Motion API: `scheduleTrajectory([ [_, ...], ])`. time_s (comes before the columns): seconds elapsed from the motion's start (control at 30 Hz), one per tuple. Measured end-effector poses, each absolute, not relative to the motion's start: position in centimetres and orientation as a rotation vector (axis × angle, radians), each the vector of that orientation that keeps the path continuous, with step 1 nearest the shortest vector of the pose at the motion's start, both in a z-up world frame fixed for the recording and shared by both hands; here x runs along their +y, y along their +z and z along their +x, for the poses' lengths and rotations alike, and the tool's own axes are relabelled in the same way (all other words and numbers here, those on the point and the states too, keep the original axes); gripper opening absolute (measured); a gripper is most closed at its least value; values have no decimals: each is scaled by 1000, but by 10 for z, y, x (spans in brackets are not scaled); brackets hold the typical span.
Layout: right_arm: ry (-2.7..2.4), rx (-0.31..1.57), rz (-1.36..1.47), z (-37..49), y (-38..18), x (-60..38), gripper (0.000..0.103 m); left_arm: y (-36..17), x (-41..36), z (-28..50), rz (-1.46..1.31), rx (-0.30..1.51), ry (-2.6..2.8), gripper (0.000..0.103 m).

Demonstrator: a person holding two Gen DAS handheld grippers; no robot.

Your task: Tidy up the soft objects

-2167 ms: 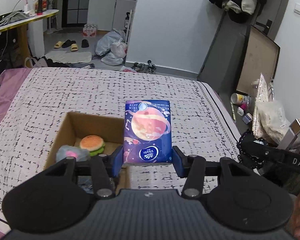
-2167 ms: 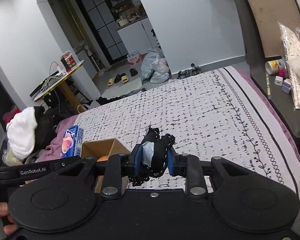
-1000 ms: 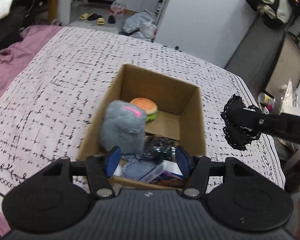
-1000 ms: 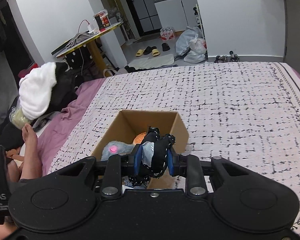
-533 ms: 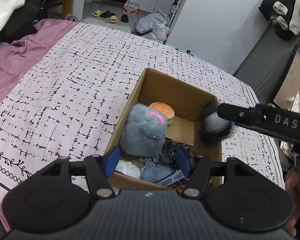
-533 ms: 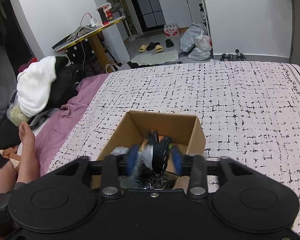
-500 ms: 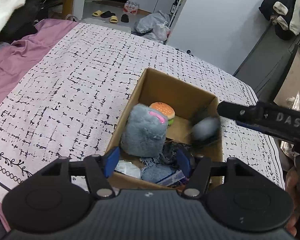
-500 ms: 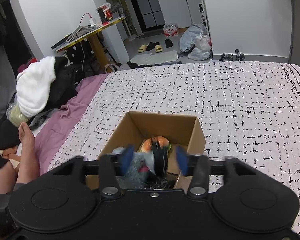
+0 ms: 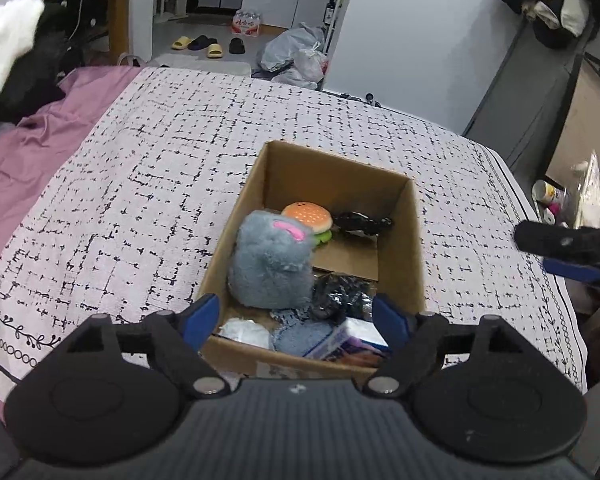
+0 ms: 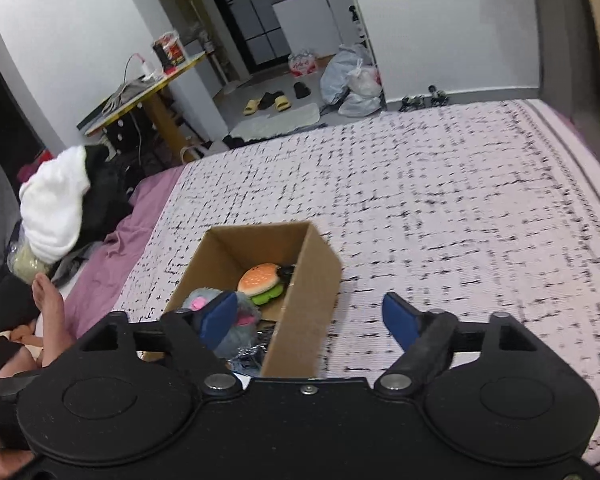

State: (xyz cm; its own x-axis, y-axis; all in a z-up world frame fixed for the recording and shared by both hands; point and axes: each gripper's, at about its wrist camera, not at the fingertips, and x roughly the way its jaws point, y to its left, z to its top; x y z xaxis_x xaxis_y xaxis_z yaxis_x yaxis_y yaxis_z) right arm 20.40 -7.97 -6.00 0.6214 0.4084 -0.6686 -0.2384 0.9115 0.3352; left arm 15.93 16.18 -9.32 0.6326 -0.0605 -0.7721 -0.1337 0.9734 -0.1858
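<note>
Checked black-on-white bedding [image 9: 148, 184] covers the bed, with a purple sheet [image 9: 24, 152] at its left and slippers [image 10: 266, 102] on the far floor. On it sits the cardboard box [image 9: 414, 240], long axis running near to far, holding a grey plush [image 9: 272, 264], burger toy [image 9: 308, 216] and black lace piece [image 9: 362, 222]. Left gripper [image 9: 296, 320] and right gripper [image 10: 310, 316] are both opening, nothing between their pads.
</note>
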Motion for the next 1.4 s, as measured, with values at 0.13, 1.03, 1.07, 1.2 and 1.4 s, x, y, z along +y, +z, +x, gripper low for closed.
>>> scheduleTrajectory([
  [0.13,349,798,238,193,-48,-103,93,-77,147,152,-220,879,26,83],
  [1.03,379,779,319,132,1,-192,103,5,59,90,-86,853,29,98],
  [1.07,381,778,317,131,2,-193,103,7,57,89,-86,852,31,98],
  [1.2,402,767,304,125,10,-195,103,12,50,85,-89,849,31,98],
  [1.4,406,780,264,119,15,-193,103,15,45,78,-75,850,39,98],
])
